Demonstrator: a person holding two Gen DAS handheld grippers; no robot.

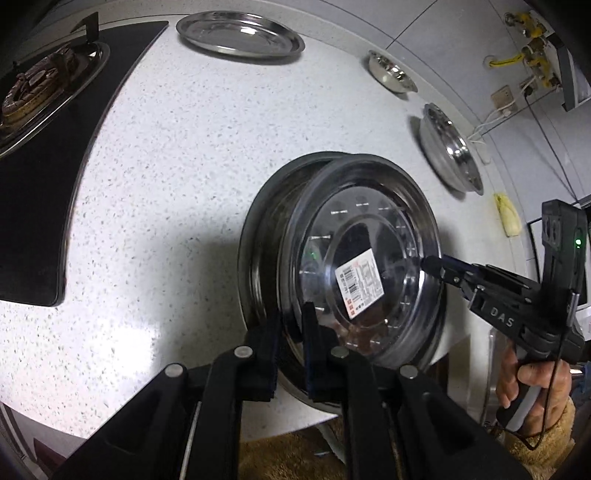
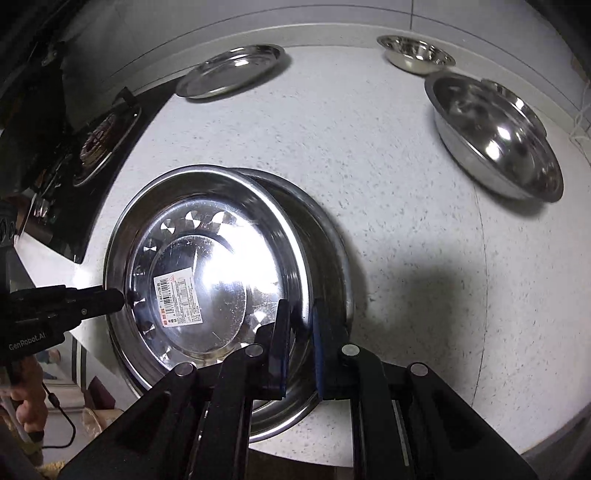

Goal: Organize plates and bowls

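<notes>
A steel plate with a white label (image 1: pixel 369 258) (image 2: pixel 207 258) is held by its rim from two opposite sides. My left gripper (image 1: pixel 291 332) is shut on the near rim in the left wrist view, and its tip (image 2: pixel 118 299) shows at the plate's left edge in the right wrist view. My right gripper (image 2: pixel 301 325) is shut on the opposite rim, its tip (image 1: pixel 432 266) at the plate's right edge. Right under it, slightly offset, lies a second steel plate (image 1: pixel 266 240) (image 2: pixel 325 251) on the speckled counter (image 1: pixel 166 166). Whether the two plates touch I cannot tell.
At the back lie a flat steel plate (image 1: pixel 240 33) (image 2: pixel 229 70), a small steel bowl (image 1: pixel 391 70) (image 2: pixel 413 51) and a large steel bowl (image 1: pixel 450 147) (image 2: pixel 495 136). A black gas stove (image 1: pixel 37 110) (image 2: pixel 96 140) borders the left. The counter's front edge runs just below the stacked plates.
</notes>
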